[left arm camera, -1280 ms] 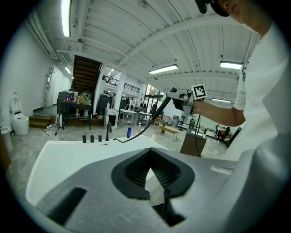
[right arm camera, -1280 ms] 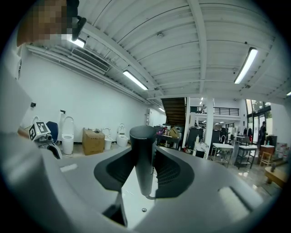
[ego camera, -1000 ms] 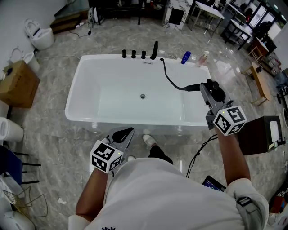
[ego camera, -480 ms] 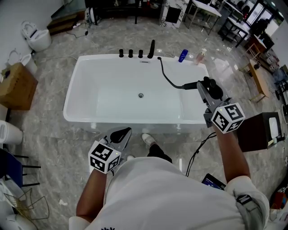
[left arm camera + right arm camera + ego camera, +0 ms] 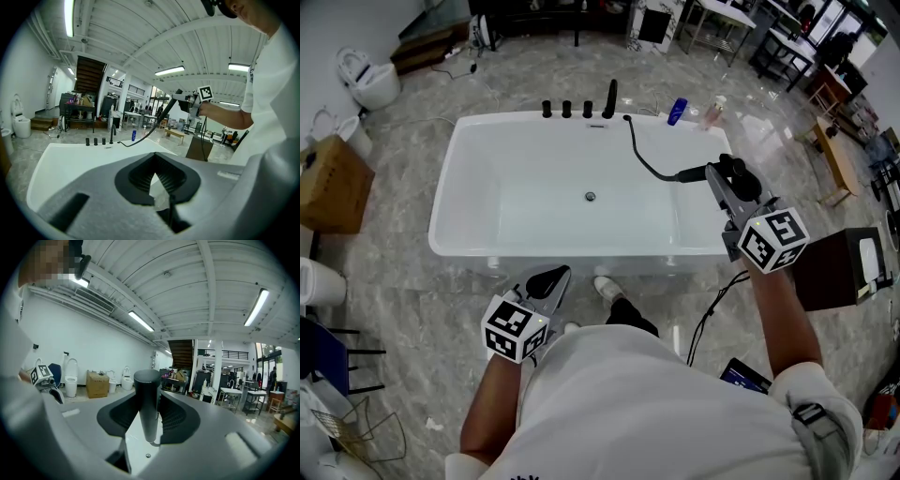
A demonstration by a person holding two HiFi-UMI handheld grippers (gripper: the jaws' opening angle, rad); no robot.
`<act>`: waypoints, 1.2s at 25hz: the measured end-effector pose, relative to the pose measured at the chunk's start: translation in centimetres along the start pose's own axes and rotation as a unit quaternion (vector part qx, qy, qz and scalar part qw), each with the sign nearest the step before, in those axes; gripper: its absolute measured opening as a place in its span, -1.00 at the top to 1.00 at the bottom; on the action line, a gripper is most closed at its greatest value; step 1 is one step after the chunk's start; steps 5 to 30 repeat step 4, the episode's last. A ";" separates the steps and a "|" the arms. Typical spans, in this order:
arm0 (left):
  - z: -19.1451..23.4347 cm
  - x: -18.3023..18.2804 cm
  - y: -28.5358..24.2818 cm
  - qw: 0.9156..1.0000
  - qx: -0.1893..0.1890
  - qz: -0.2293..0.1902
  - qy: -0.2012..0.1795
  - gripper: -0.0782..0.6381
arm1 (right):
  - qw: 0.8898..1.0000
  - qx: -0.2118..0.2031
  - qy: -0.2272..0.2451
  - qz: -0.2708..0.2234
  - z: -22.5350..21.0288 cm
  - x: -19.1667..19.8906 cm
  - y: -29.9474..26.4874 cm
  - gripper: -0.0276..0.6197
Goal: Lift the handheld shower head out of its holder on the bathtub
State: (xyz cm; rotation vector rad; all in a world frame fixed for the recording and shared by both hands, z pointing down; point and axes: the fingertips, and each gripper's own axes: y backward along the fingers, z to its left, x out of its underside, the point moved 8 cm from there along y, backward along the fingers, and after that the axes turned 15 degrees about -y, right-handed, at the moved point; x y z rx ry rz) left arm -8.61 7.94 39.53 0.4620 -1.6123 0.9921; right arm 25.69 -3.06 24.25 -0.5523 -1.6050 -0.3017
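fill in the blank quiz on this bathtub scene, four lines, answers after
1. The right gripper is shut on the black ___.
2. Its hose runs to the far rim of the ___ bathtub.
3. The left gripper holds ___.
4. The bottle by the tub's far corner is ___.
Missing words: shower head; white; nothing; blue.
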 end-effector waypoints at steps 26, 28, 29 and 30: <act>-0.1 0.4 0.0 1.000 0.001 0.003 -0.005 0.76 | 1.000 0.002 0.002 -0.001 0.0 0.1 0.1 0.47; -0.1 0.4 0.0 1.000 0.001 0.003 -0.005 0.76 | 1.000 0.002 0.002 -0.001 0.0 0.1 0.1 0.47; -0.1 0.4 0.0 1.000 0.001 0.003 -0.005 0.76 | 1.000 0.002 0.002 -0.001 0.0 0.1 0.1 0.47; -0.1 0.4 0.0 1.000 0.001 0.003 -0.005 0.76 | 1.000 0.002 0.002 -0.001 0.0 0.1 0.1 0.47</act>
